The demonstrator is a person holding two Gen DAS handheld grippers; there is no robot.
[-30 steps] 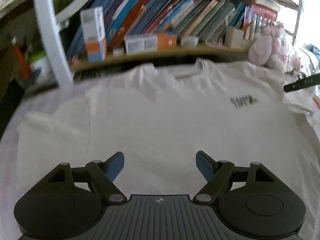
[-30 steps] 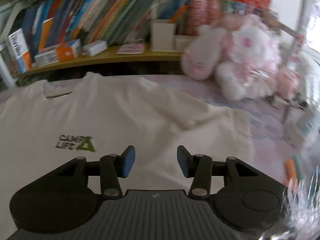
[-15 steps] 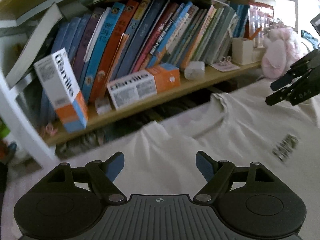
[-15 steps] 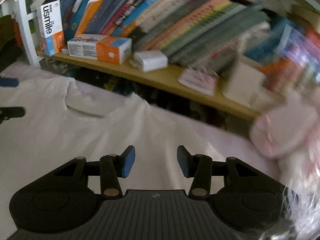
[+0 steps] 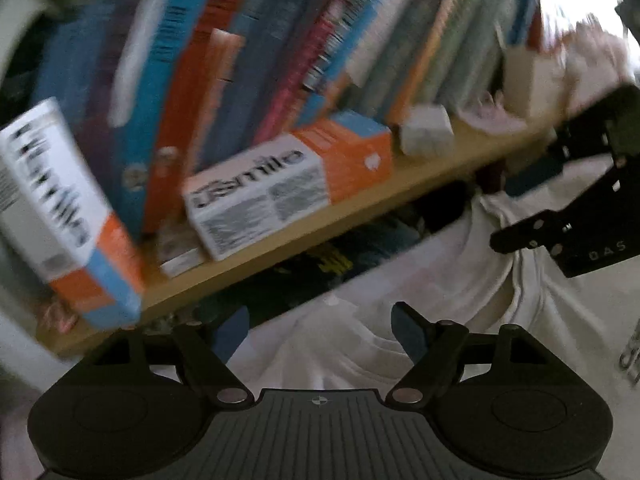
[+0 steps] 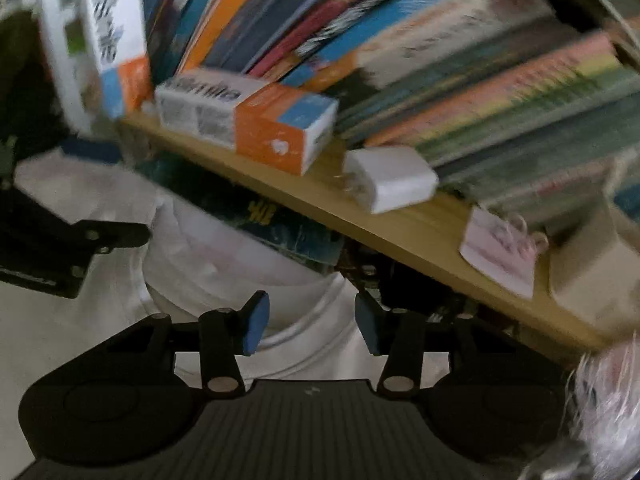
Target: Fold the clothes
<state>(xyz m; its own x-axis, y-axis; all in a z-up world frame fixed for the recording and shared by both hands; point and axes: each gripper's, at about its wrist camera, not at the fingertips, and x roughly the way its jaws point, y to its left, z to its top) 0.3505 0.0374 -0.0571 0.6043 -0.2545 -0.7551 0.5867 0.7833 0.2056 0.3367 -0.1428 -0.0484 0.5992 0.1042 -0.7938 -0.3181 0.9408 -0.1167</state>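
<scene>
Both grippers point down at the shoulder line of the white T-shirt (image 6: 100, 332), one either side of its collar (image 6: 304, 320). The right gripper (image 6: 307, 326) straddles the collar's edge, its fingers released and opening, nothing clamped. The left gripper (image 5: 320, 334) hovers over the other shoulder, fingers apart but closing, not yet pinching cloth. The shirt runs back toward the person (collar farthest). Just beyond, the bookshelf (image 6: 420, 232) overhangs, leaving little room forward.

shelf (image 6: 420, 232): wooden, full of things
books (image 6: 440, 72): many, leaning in a row
orange and white box (image 5: 288, 184): lying on the shelf
small white block (image 6: 390, 178): beside that box
</scene>
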